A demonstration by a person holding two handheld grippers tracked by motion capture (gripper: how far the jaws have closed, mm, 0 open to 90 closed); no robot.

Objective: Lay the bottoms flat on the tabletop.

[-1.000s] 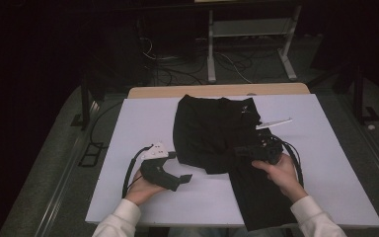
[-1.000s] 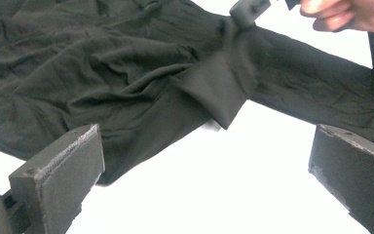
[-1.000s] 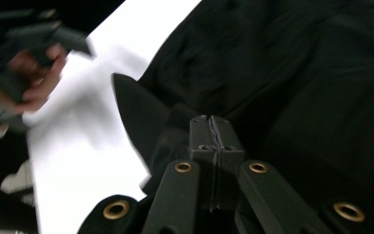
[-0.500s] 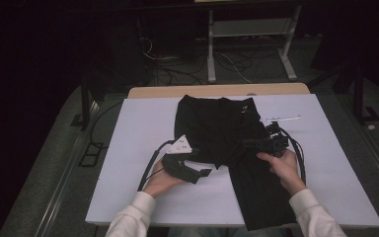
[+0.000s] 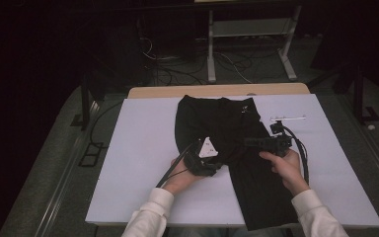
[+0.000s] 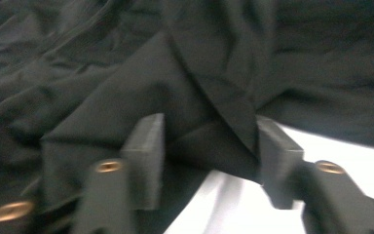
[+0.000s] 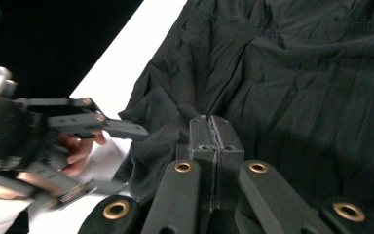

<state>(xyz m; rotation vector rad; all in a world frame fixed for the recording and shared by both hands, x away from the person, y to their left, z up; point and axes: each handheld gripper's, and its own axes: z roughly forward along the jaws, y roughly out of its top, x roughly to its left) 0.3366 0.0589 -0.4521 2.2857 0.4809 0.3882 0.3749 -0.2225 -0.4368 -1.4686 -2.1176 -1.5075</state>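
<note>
The black garment (image 5: 227,143) lies mid-worktop (image 5: 138,148), a fold pinched in my clenched right gripper (image 7: 213,127) and its edge between my spread left gripper (image 6: 209,146), which may close on too little cloth and slip off.

The left gripper (image 6: 209,146) is lying low over the table with its jaws spread wide apart. The right gripper (image 7: 213,129) is pointing toward the left one, its jaws pressed together. Both hands are gripping from behind.
</note>
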